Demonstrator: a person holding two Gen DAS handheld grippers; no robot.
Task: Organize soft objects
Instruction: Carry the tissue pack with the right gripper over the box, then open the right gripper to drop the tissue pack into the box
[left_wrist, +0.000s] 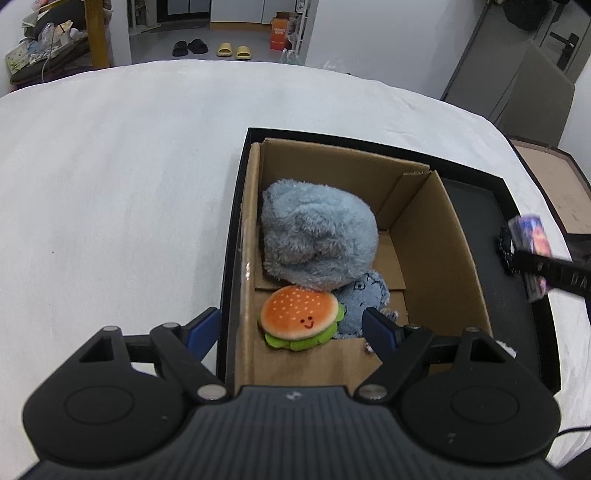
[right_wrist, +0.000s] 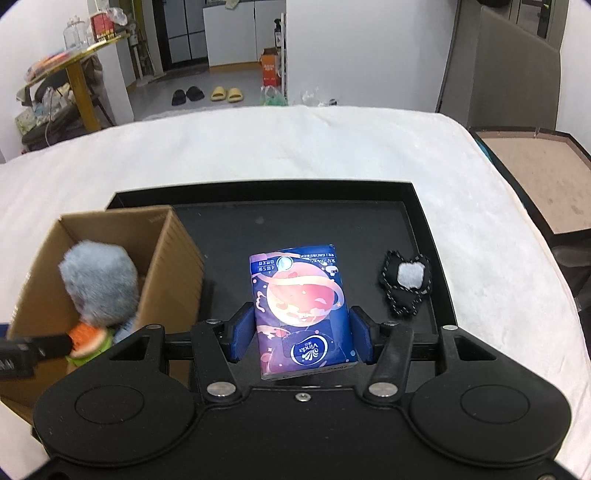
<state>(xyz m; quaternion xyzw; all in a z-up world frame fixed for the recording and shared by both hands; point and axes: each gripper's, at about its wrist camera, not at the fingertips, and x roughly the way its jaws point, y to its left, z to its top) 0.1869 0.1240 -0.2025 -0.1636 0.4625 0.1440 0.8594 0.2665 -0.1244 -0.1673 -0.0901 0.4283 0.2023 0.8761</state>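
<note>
A cardboard box (left_wrist: 436, 236) stands in the left part of a black tray (left_wrist: 476, 206). Inside it lie a fluffy grey-blue plush (left_wrist: 317, 236), a burger plush (left_wrist: 299, 317) and a small blue plush (left_wrist: 365, 299). My left gripper (left_wrist: 288, 328) is open and empty above the box's near end, over the burger. My right gripper (right_wrist: 301, 332) is shut on a purple Vinda tissue pack (right_wrist: 299, 299), held above the tray (right_wrist: 258, 225). A small black plush with a white patch (right_wrist: 406, 284) lies on the tray to the right. The box (right_wrist: 166, 273) stands to the left.
The tray sits on a white bed (left_wrist: 110, 184). A brown board with a dark frame (right_wrist: 535, 177) lies off the bed's right edge. Slippers (right_wrist: 225, 94) and an orange box (right_wrist: 269, 70) are on the floor beyond.
</note>
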